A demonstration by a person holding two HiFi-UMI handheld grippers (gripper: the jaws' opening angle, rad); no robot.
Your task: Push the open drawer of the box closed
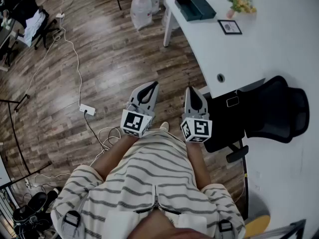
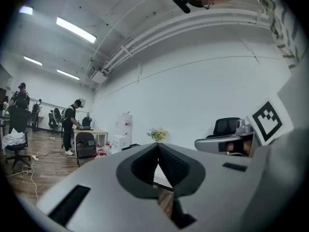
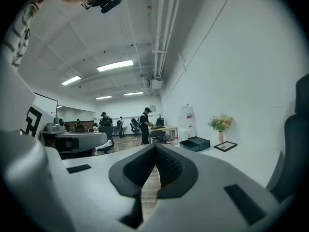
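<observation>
Hovering side by side over the wooden floor [image 1: 109, 59], close to the person's striped shirt [image 1: 149, 173], the left gripper [image 1: 151, 85] and right gripper [image 1: 192, 89] each have their 2 jaws pressed together on nothing. The dark green box [image 1: 195, 7], its drawer standing open, sits at the white table's [image 1: 279, 49] far end, well apart from both, near flowers [image 1: 240, 3] and a framed picture [image 1: 230, 27].

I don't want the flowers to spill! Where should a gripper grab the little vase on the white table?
Probably the vase by its slim body, below the flowers. It stands upright, so come in level from the side, one jaw on each side. The picture frame sits close by, nearer the person, so steer clear of it.
</observation>
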